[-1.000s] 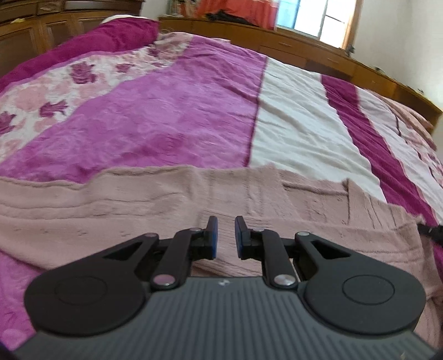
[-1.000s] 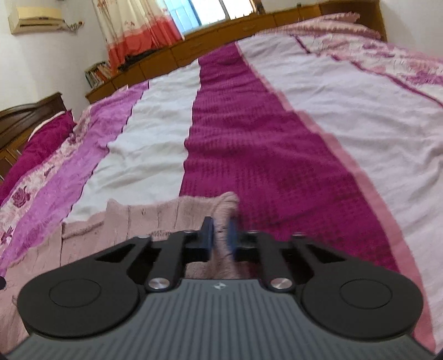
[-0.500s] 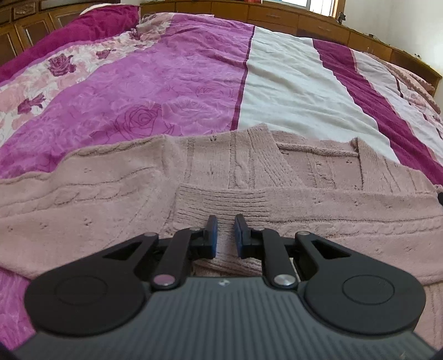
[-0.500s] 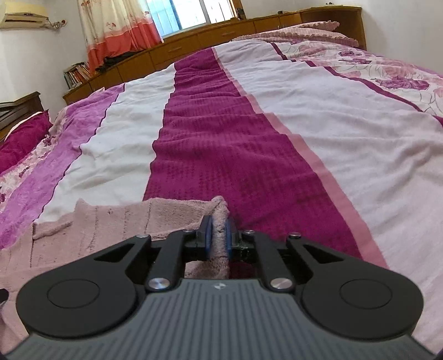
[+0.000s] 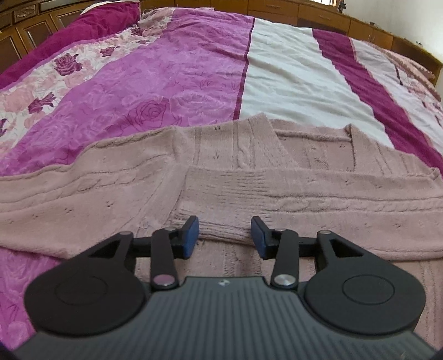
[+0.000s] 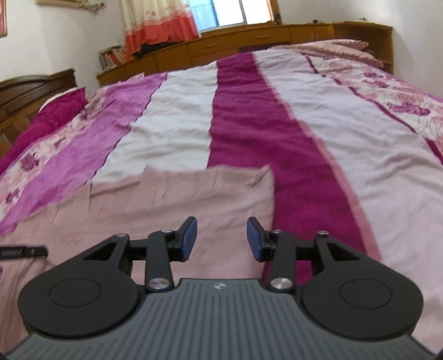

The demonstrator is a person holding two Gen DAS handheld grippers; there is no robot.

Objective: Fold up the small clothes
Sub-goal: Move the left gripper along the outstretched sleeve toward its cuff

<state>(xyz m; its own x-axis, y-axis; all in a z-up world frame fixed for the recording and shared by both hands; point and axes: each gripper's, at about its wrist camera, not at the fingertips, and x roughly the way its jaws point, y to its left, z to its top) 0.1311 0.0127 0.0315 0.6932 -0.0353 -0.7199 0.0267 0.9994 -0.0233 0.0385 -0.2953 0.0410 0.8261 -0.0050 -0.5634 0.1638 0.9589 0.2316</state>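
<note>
Beyond the frame edges, pink knitted cardigan (image 5: 249, 193) cut off, motion-blurred.

One pink knitted cardigan (image 5: 249, 188) lies on one bed (image 5: 290, 83); two hand-held grippers, left hand-held gripper (image 5: 224, 235) and right hand-held gripper (image 6: 222, 238); one curtain (image 6: 157, 25).

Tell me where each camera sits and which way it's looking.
Left wrist: behind the left tongs, angled down at the pink sweater on the bedspread; jaws opening, nothing gripped.
Right wrist: behind the right tongs, facing up the bed toward the window; jaws opening, nothing gripped.
Shared: sweater, bedspread.
</note>
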